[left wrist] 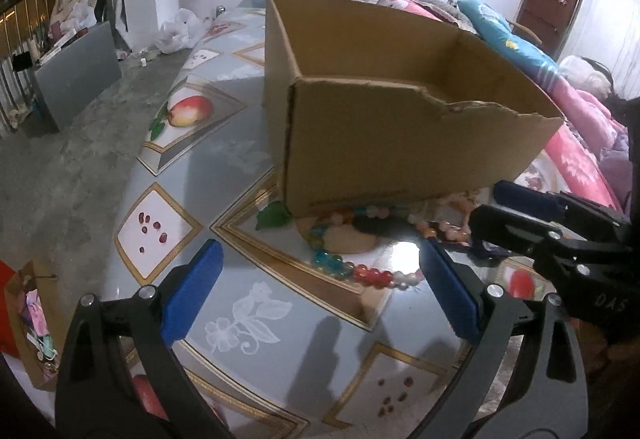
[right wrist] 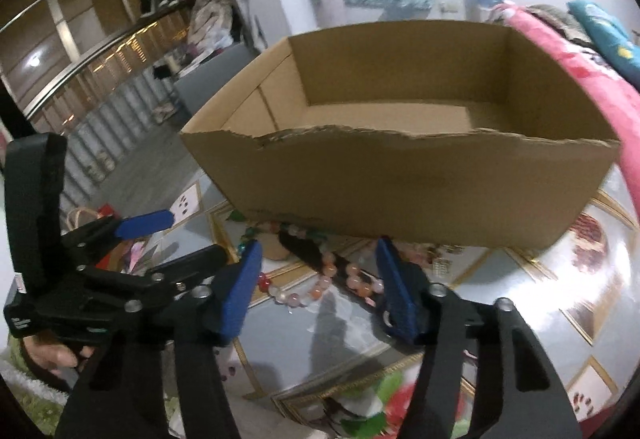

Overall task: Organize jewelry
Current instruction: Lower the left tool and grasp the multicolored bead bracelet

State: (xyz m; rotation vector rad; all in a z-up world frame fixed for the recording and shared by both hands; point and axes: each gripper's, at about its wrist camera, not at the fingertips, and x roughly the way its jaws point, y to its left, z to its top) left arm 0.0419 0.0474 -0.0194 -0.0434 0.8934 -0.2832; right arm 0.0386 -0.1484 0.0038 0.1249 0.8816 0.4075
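Note:
An open cardboard box [left wrist: 400, 127] with a torn front rim stands on the patterned table; it also shows in the right wrist view [right wrist: 420, 179]. Its inside looks empty. Bead bracelets lie on the table at its front foot: a blue, red and white one [left wrist: 360, 273], and pink and orange ones [right wrist: 320, 287]. My left gripper [left wrist: 320, 291] is open, just before the blue and red bracelet, holding nothing. My right gripper [right wrist: 318, 287] is open with its pads either side of the pink bracelets. It also shows in the left wrist view [left wrist: 500, 213].
The glossy fruit-print tablecloth [left wrist: 240, 319] covers the table. Pink bedding [right wrist: 580, 79] lies to the right of the box. A concrete floor with a grey panel [left wrist: 76, 71] and a bag [left wrist: 32, 319] lies to the left.

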